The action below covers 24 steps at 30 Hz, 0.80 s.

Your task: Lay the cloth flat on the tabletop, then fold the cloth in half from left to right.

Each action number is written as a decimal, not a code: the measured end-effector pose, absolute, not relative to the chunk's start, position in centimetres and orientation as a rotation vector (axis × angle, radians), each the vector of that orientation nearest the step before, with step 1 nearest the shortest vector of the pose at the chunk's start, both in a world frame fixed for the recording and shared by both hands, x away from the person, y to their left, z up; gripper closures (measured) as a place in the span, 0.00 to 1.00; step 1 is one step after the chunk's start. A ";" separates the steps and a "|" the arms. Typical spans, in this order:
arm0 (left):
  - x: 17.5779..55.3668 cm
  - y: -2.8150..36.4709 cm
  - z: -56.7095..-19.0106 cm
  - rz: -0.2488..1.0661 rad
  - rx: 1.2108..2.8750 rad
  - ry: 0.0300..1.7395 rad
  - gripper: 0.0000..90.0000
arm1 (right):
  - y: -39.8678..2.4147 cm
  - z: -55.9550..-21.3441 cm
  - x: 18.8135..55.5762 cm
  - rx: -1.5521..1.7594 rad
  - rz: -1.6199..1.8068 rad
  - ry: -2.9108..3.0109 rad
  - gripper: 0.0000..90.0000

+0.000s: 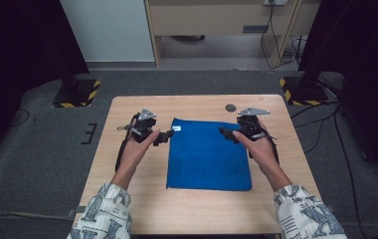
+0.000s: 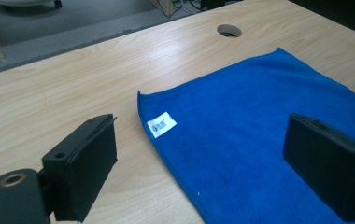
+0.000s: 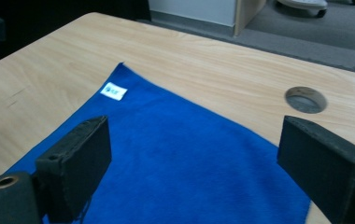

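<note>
The flat blue microfibre cloth (image 1: 209, 155) lay on your light wooden counter (image 1: 127, 199); your left tool (image 1: 165, 137) and right tool (image 1: 225, 133) stood wide open, empty.

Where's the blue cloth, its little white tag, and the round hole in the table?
Cloth (image 1: 209, 157), high view, on the middle of the blue fabric.
Tag (image 2: 161, 124), left gripper view, on the middle of the white label by the cloth's corner.
Hole (image 3: 305, 99), right gripper view, on the hole's grey inside.
</note>
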<state>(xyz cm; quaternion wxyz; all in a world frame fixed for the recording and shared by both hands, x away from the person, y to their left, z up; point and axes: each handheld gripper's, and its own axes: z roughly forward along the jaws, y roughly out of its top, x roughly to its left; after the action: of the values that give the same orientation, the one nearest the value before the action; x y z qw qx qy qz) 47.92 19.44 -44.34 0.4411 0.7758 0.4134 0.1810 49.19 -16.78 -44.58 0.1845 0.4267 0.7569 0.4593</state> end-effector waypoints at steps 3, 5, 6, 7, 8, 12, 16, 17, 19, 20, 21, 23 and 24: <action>47.5 20.2 -44.9 0.440 1.919 1.039 0.10 | -15.8 -44.7 48.5 1.171 1.290 2.166 0.14; 47.2 20.7 -45.5 0.430 1.910 1.060 0.10 | -14.9 -44.9 48.0 1.145 1.285 2.206 0.14; 47.1 21.0 -45.8 0.427 1.909 1.067 0.10 | -14.5 -45.0 47.7 1.133 1.283 2.222 0.15; 47.0 21.2 -46.1 0.427 1.909 1.073 0.10 | -13.8 -45.2 47.4 1.111 1.283 2.250 0.16; 46.8 21.5 -46.3 0.428 1.909 1.080 0.10 | -13.2 -45.3 47.0 1.093 1.281 2.272 0.16; 46.5 22.5 -47.1 0.418 1.880 1.120 0.10 | -11.1 -45.9 46.0 1.042 1.276 2.337 0.20; 46.2 23.0 -47.7 0.428 1.877 1.152 0.10 | -9.5 -46.3 45.2 1.004 1.281 2.381 0.25; 46.1 23.2 -47.9 0.429 1.874 1.160 0.10 | -9.0 -46.4 45.0 0.999 1.283 2.390 0.27; 46.0 23.7 -48.3 0.427 1.865 1.177 0.10 | -8.3 -46.5 44.5 0.969 1.287 2.410 0.32; 46.0 23.9 -48.5 0.433 1.866 1.193 0.10 | -7.9 -46.5 44.3 0.956 1.290 2.420 0.34; 46.0 24.1 -48.6 0.440 1.863 1.204 0.11 | -7.5 -46.5 44.1 0.945 1.292 2.424 0.36; 45.9 24.4 -48.7 0.451 1.854 1.215 0.11 | -7.0 -46.4 43.7 0.917 1.307 2.440 0.42; 45.8 24.5 -48.8 0.444 1.860 1.209 0.11 | -6.7 -46.3 43.5 0.911 1.320 2.445 0.44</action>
<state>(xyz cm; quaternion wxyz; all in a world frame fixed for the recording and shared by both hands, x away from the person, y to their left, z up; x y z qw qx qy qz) 45.83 24.47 -48.78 0.4257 0.7439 0.4835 0.1775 43.46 -6.72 -46.35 0.1088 0.3097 0.8312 0.4487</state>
